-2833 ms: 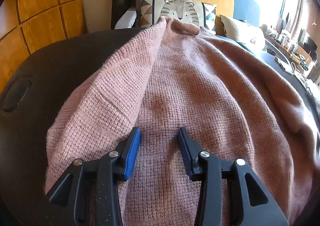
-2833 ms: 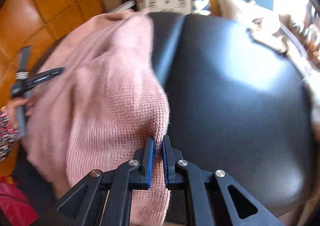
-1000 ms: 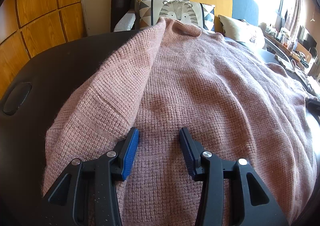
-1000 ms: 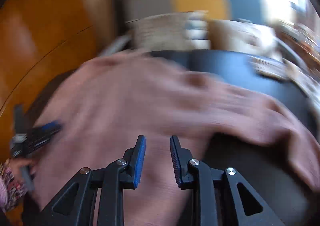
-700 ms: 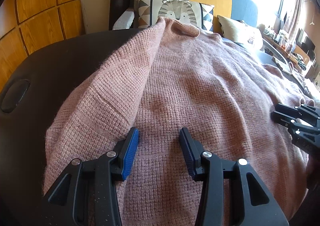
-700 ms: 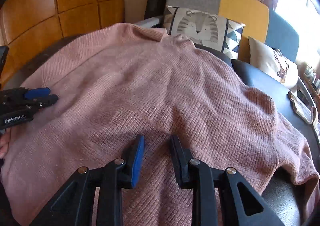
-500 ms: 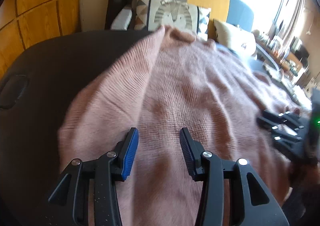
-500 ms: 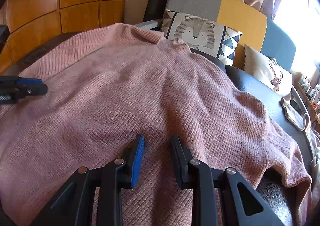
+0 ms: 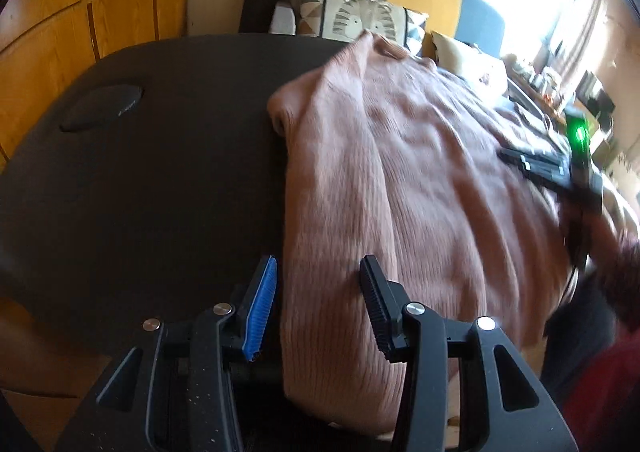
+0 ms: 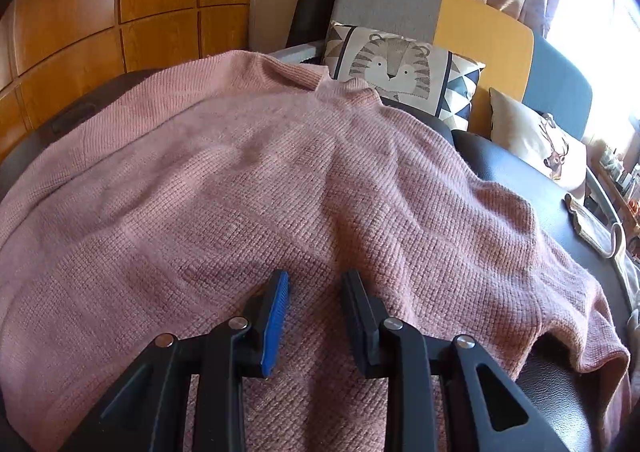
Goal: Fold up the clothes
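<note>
A pink knitted sweater (image 10: pixel 320 180) lies spread on the black padded table (image 9: pixel 160 172), collar at the far end. My left gripper (image 9: pixel 319 264) is open at the sweater's (image 9: pixel 400 172) near left corner. The side edge runs just inside its blue pad and nothing is pinched. My right gripper (image 10: pixel 315 276) hovers over the lower middle of the sweater; its jaws are opening, with only flat fabric below the gap. It also shows at the right of the left wrist view as a blurred black gripper (image 9: pixel 552 168) with a green light.
A tiger cushion (image 10: pixel 400 68) and a deer cushion (image 10: pixel 536 140) sit on the sofa behind the table. Wooden wall panels (image 10: pixel 120 12) stand at the left. An oval dimple (image 9: pixel 102 108) marks the table's left side. A small cloth item (image 10: pixel 592 224) lies at the far right.
The right gripper, earlier shut on the sweater's hem, has let go and stands over the spread sweater. The left gripper has slid from the sweater's middle to its left edge.
</note>
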Motion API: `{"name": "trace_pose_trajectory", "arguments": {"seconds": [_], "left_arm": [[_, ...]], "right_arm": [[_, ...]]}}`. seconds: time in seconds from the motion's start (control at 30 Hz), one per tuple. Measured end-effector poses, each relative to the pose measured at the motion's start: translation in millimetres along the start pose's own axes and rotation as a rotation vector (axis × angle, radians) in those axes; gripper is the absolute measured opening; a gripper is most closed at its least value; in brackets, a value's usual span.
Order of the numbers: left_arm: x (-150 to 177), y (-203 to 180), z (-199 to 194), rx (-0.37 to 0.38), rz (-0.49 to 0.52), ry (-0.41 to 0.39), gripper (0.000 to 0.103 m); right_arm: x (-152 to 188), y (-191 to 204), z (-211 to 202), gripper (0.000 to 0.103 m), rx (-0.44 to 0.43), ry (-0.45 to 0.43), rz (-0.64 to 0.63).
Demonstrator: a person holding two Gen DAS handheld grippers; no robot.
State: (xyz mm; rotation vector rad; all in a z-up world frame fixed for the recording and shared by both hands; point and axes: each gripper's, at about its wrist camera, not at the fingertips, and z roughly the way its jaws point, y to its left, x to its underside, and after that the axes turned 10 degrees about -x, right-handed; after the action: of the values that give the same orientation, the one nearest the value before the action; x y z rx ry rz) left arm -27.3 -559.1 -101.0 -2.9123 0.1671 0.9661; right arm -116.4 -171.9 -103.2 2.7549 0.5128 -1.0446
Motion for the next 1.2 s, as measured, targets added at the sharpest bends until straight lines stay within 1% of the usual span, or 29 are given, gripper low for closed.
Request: {"name": "trace_pose_trajectory", "arguments": {"seconds": [0.03,0.07,0.1,0.17,0.2,0.23,0.27,0.3,0.37,0.5,0.6,0.7,0.8,0.87,1.0,1.1,1.2], "left_arm": [[3.8,-0.7,-0.4,-0.001,-0.004,-0.007,0.049],[7.7,-1.5,-0.9,-0.002,-0.009,-0.014,0.056],[10.9,-1.4,-0.2,-0.001,-0.019,-0.016,0.059],[15.4,1.3,4.0,0.019,-0.06,-0.005,0.059],[16.6,2.0,5.5,0.046,-0.086,-0.001,0.056],[16.7,2.2,7.2,0.075,-0.105,0.006,0.034],[16.4,1.3,7.8,0.096,-0.12,0.01,0.027],[14.3,-1.7,6.2,0.094,-0.115,0.01,0.025],[6.6,-8.5,1.5,0.06,-0.068,0.007,0.019],[-8.7,-10.8,-15.7,0.009,-0.012,-0.023,0.017],[-30.7,6.1,-27.6,-0.035,-0.044,-0.067,0.017],[-58.2,31.6,-38.9,-0.088,-0.107,-0.121,0.017],[-89.0,59.5,-42.2,-0.176,-0.13,-0.159,0.017],[-108.1,76.0,-33.7,-0.226,-0.149,-0.154,0.016],[-138.7,114.2,-4.8,-0.33,-0.198,-0.105,0.016],[-154.2,135.4,21.7,-0.414,-0.216,-0.066,0.016],[-165.1,148.8,50.3,-0.49,-0.202,-0.019,0.016]], "right_arm": [[0.1,0.0,0.0,0.028,0.0,0.0,-0.001],[0.1,-0.3,0.0,0.028,0.0,-0.001,0.0],[0.1,-0.5,0.0,0.028,-0.001,-0.001,0.0],[0.1,-1.1,0.0,0.028,-0.002,-0.001,0.0],[0.3,-0.9,-0.4,0.028,-0.001,-0.002,0.0],[0.6,-0.6,-1.0,0.028,0.0,-0.002,-0.001],[0.7,-0.4,-1.3,0.028,0.001,-0.002,-0.002],[0.8,-0.3,-1.5,0.028,0.001,-0.002,-0.002],[0.9,-0.3,-1.7,0.028,0.002,-0.003,-0.003],[1.0,-0.5,-2.0,0.028,0.002,-0.003,-0.003],[1.1,-0.6,-2.3,0.028,0.003,-0.004,-0.004],[1.0,0.1,-2.7,0.028,0.004,-0.005,-0.004],[1.1,0.1,-3.0,0.028,0.004,-0.006,-0.004],[1.2,0.0,-3.2,0.028,0.004,-0.006,-0.005],[0.4,0.5,-1.7,0.028,0.005,-0.007,-0.004],[-0.4,1.0,-0.5,0.028,0.006,-0.007,-0.004],[-0.7,1.3,0.2,0.028,0.006,-0.008,-0.004]]}}
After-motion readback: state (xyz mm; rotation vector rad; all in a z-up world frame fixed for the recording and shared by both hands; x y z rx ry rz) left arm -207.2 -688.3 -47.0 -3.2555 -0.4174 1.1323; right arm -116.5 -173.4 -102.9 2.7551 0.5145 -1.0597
